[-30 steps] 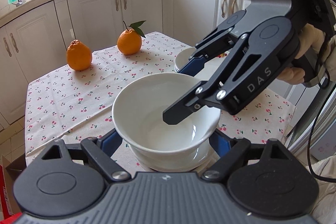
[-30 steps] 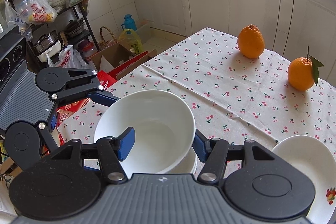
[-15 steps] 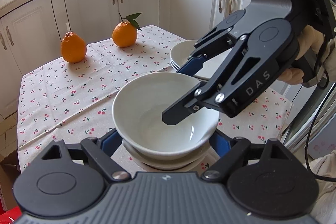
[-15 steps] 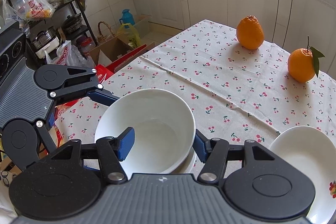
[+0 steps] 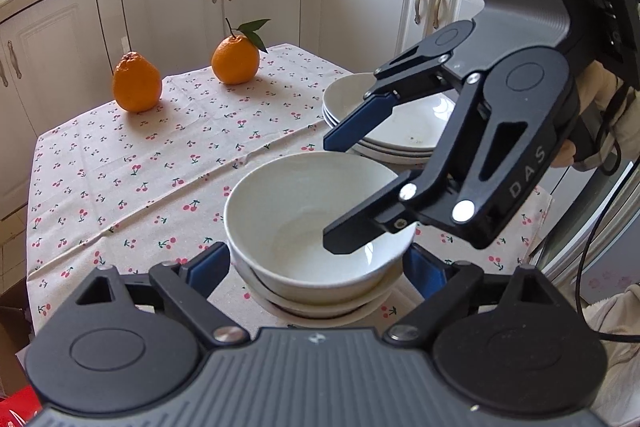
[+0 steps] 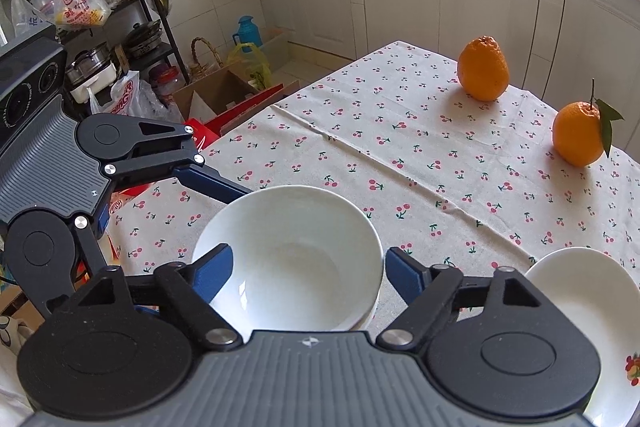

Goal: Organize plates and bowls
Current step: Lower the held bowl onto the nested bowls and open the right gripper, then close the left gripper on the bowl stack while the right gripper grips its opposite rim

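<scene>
- Left gripper [image 5: 316, 269]: jaws just opened wider, straddling the bowl stack [image 5: 320, 227] at the desk's [image 5: 120, 187] near edge; pads look clear.
- Right gripper [image 6: 308, 269]: jaws just sprang open off the top bowl's rim.
- Plate stack [image 5: 400, 131] lies just beyond, toward the right edge; right gripper nearer.

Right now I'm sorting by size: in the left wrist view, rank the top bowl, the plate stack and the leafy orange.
1. top bowl, though nearest the camera
2. plate stack, partly hidden
3. leafy orange
</scene>
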Tool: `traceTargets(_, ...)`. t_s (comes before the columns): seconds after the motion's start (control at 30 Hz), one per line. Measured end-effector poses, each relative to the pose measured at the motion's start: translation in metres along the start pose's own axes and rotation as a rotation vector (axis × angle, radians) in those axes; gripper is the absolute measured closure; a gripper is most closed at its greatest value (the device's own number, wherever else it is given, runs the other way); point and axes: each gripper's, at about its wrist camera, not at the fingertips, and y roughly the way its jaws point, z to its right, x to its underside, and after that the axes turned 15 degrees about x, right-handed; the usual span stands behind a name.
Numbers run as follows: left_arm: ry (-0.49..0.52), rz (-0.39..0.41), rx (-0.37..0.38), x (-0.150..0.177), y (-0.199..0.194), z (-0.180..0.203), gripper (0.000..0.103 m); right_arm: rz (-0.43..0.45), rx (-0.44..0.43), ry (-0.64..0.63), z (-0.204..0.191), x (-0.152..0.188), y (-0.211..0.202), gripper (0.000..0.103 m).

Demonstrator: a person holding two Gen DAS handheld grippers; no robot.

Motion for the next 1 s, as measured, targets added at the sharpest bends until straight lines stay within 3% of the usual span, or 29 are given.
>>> traceTargets(0.17, 0.018, 0.004, 0.001, 0.003, -0.007, 0.004, 0.008, 0.033, 0.019, -0.025, -0.004, 0.002, -0.006, 0.002)
traceTargets(0.5, 0.008, 0.001, -0.021, 0.016, -0.017, 0.009, 0.008, 0.045, 0.073, -0.090, -0.022, 0.007, -0.001, 0.000)
traceTargets(1.0, 0.011, 0.104, -0.058, 0.028, -0.037, 0.021, 0.005, 0.131, 0.169, -0.151, -0.037, 0.026, -0.045, 0.000)
